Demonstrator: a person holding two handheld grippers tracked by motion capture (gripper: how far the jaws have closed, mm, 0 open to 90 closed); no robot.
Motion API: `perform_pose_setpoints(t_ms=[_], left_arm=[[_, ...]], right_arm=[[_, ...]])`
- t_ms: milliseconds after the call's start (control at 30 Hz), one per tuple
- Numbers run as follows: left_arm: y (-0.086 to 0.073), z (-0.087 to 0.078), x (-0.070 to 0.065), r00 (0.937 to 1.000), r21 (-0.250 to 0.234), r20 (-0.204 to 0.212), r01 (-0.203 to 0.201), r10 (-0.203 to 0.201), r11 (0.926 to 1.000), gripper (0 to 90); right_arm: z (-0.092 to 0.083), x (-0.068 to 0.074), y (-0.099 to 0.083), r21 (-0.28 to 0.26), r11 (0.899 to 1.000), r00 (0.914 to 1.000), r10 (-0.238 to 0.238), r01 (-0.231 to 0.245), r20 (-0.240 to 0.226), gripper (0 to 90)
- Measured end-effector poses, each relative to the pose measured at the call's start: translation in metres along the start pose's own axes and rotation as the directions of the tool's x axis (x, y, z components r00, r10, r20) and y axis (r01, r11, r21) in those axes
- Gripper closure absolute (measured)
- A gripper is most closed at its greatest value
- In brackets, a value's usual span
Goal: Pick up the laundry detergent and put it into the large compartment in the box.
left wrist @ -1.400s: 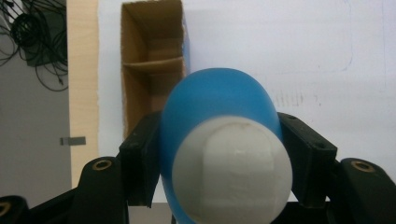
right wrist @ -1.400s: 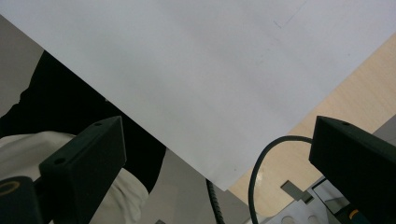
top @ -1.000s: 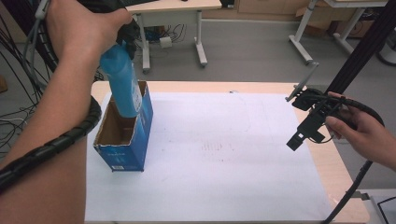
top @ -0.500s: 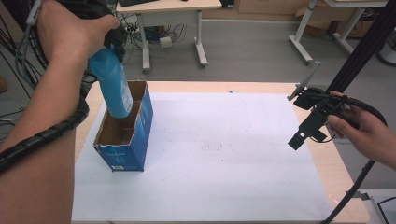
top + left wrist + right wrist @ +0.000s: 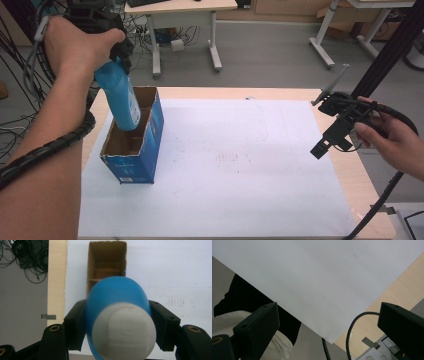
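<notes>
A blue bottle [image 5: 122, 102] with a white cap [image 5: 123, 331] hangs upright over an open blue cardboard box [image 5: 136, 150] on the table's left side. Its lower end dips into the box's far compartment. My left gripper [image 5: 117, 62] is shut on the bottle's upper part; in the left gripper view [image 5: 122, 322] both black jaws press its sides, and the box [image 5: 107, 263] lies below, split by a cardboard divider. At the right edge of the table my right gripper [image 5: 327, 142] hovers above the surface, open with nothing between its jaws [image 5: 327, 322].
A large white sheet [image 5: 240, 160] covers most of the wooden table [image 5: 350, 170]. A black pole [image 5: 387, 55] rises at the right. A desk frame and loose cables [image 5: 165, 35] stand on the floor beyond the table.
My left gripper has carried the bottle down and toward the far end of the box, so its base now dips inside. The right gripper has stayed put.
</notes>
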State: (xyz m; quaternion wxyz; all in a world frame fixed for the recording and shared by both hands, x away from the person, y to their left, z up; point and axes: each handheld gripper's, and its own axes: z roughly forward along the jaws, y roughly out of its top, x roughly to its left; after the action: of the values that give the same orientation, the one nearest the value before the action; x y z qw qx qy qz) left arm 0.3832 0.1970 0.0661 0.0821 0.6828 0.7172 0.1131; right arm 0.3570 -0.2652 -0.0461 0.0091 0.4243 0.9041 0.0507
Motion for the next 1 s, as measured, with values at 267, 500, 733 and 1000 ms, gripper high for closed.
perform_pose_setpoints(t_ms=[267, 500, 733, 1000], left_arm=[[0.004, 0.012, 0.001, 1.0000, 0.014, 0.001, -0.006, 0.006, 0.9999, 37.9], [0.003, 0.018, 0.003, 1.0000, 0.017, -0.002, -0.002, 0.002, 0.9999, 37.9], [0.001, 0.030, 0.010, 1.0000, 0.033, 0.000, -0.005, 0.005, 0.9994, 37.9], [-0.001, 0.043, 0.016, 1.0000, 0.046, 0.004, -0.004, 0.004, 0.9989, 37.9]], right_arm=[[-0.003, 0.000, -0.001, -0.003, 1.000, 1.0000, 0.001, -0.001, 0.005, 3.6], [-0.003, -0.002, 0.000, 0.000, 1.000, 1.0000, 0.005, -0.005, 0.008, 3.5], [-0.001, 0.000, 0.003, 0.000, 1.000, 0.9999, 0.005, -0.005, 0.012, 3.5], [0.003, 0.000, 0.006, 0.009, 1.000, 0.9999, 0.009, -0.009, 0.010, 3.6]])
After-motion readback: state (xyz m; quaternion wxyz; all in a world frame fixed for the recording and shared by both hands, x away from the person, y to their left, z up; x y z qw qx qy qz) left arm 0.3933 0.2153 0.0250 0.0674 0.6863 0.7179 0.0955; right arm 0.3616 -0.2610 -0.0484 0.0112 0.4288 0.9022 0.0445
